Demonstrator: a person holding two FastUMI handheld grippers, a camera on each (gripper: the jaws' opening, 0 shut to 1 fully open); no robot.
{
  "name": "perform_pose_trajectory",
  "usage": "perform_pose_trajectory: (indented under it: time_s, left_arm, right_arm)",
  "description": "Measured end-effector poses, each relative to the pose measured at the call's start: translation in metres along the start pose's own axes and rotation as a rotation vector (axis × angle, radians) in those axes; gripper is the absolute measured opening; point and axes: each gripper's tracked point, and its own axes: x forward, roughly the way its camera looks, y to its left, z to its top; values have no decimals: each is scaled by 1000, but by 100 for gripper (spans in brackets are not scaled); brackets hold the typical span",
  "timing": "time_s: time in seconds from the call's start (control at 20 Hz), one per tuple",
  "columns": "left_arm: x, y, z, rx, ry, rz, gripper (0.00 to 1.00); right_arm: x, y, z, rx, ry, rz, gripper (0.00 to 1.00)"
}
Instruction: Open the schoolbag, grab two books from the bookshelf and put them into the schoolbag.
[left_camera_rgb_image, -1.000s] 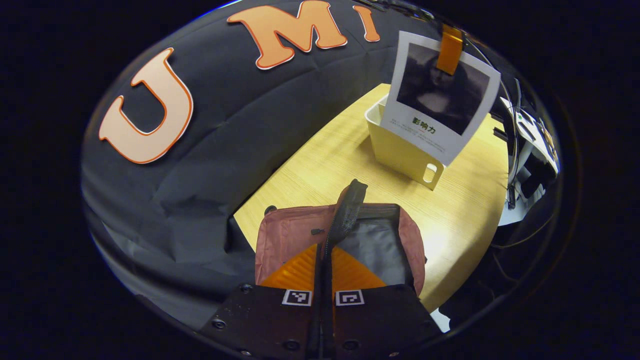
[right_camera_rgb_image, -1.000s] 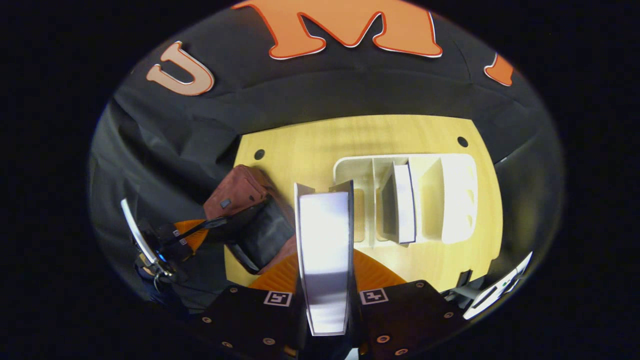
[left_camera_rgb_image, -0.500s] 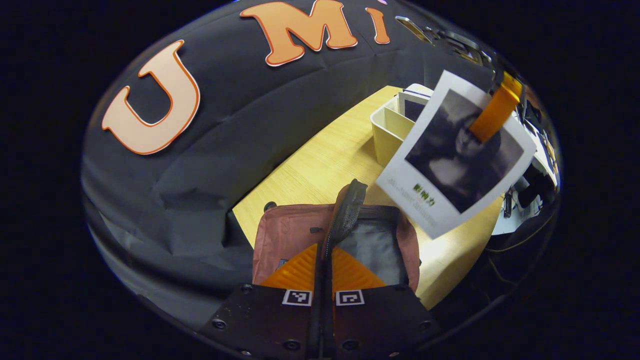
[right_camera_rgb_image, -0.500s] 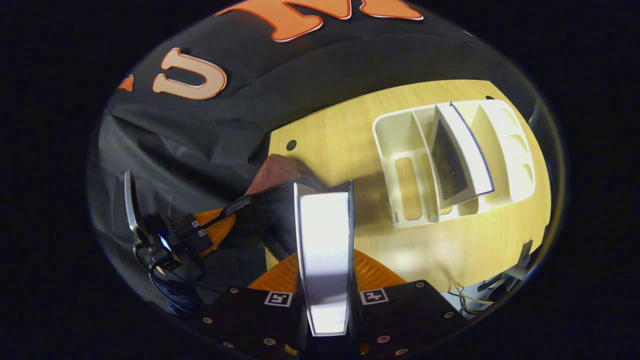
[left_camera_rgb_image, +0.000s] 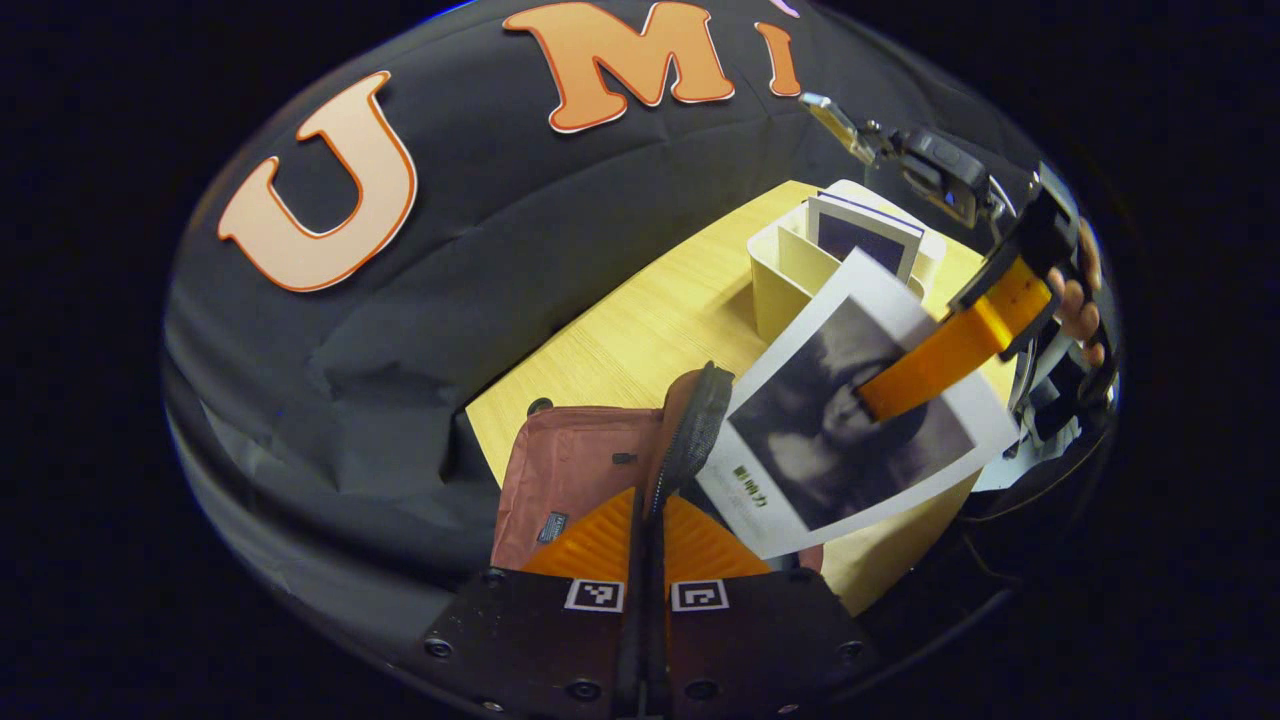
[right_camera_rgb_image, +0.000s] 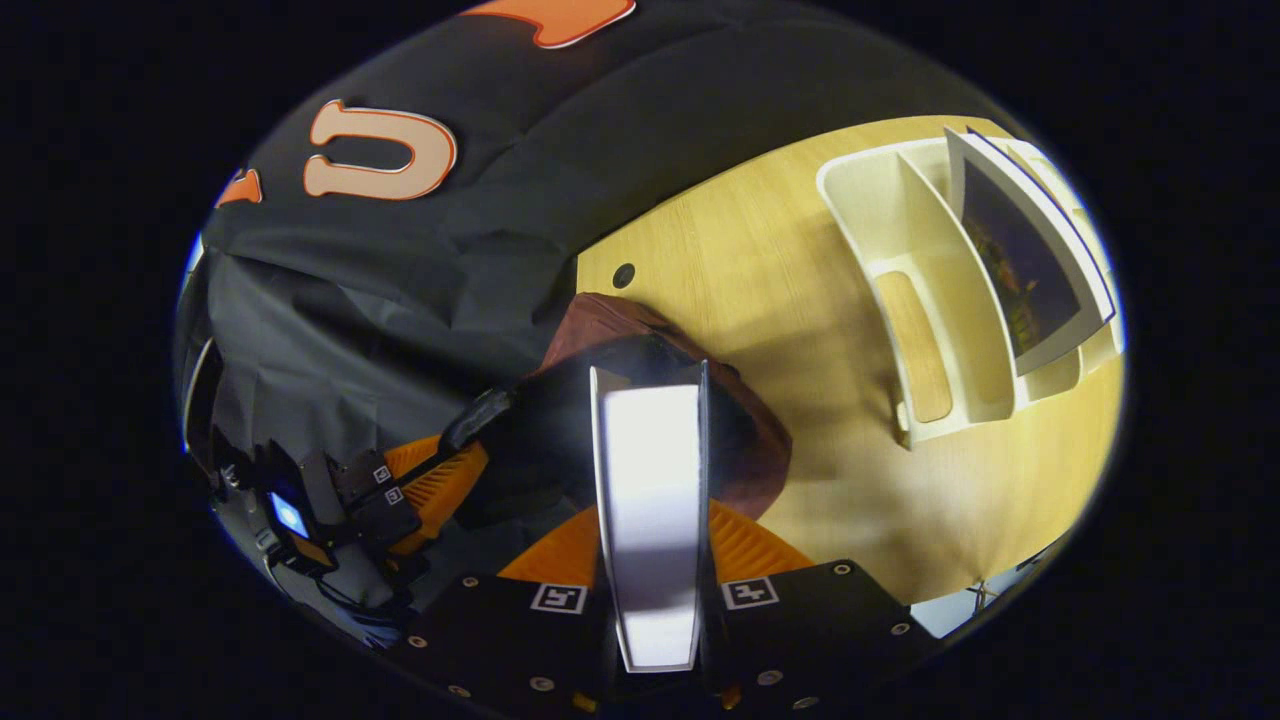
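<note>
We see the right gripper clamped on a book, both fingers pressing its covers, pages edge facing the camera. In the left gripper view that same book hangs tilted, its lower corner just above the schoolbag mouth. The left gripper is closed narrow on the bag's black zipper flap, lifting it upright so the opening gapes. The bag sits at the table corner, close against the black cloth wall. A second book leans in the white bookshelf, well apart from the bag, with bare tabletop between them.
</note>
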Motion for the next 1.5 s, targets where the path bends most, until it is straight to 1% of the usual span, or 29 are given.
perform_pose_trajectory:
  time_s: [0.1,0.2,0.35,0.4,0.45,0.5,0.6,0.75,0.8,0.85,1.0,1.15,1.25,1.3,1.35,1.4,1.45,1.5]
  left_arm:
    - [-4,1,1,-11,-2,0,4]
    - [-6,1,3,-25,-5,-4,3]
    - [-7,-5,6,-42,-7,-22,3]
    - [-7,-6,6,-46,-11,-27,9]
    - [-8,-8,7,-50,-12,-37,3]
    - [-9,-11,9,-56,-21,-46,3]
    - [-10,-15,12,-63,-30,-62,3]
    - [-10,-17,13,-70,-30,-77,4]
    - [-10,-20,13,-74,-31,-87,3]
    - [-8,-23,14,-73,-27,-102,3]
    - [-8,-34,13,-57,-24,-135,3]
    - [-4,-35,11,-36,-18,-132,3]
    - [-3,-33,6,-47,-15,-126,3]
    - [-2,-29,3,-53,-13,-120,3]
    - [-1,-26,2,-58,-15,-118,3]
    - [1,-24,0,-62,-16,-113,8]
    - [3,-22,-2,-67,-15,-109,3]
    - [4,-21,-2,-70,-16,-109,3]
  right_arm:
    - [24,3,-2,1,-2,15,34]
    - [43,7,-7,32,-1,44,34]
    - [71,5,-13,57,-10,66,34]
    - [77,2,-16,69,-12,75,34]
    - [83,2,-16,92,-24,90,34]
    - [90,3,-15,116,-39,110,34]
    - [90,9,-16,171,-63,171,34]
    - [86,16,-13,306,-96,296,34]
    - [88,16,-16,330,-99,317,34]
    - [89,17,-15,329,-111,323,34]
    - [96,17,-16,318,-144,304,34]
    - [96,16,-18,335,-160,292,34]
    - [93,15,-18,338,-156,274,35]
    - [93,16,-18,337,-149,240,26]
    - [92,16,-17,327,-148,201,22]
    - [89,18,-25,315,-134,160,46]
    - [86,13,-27,304,-130,102,69]
    - [82,4,-28,278,-130,52,79]
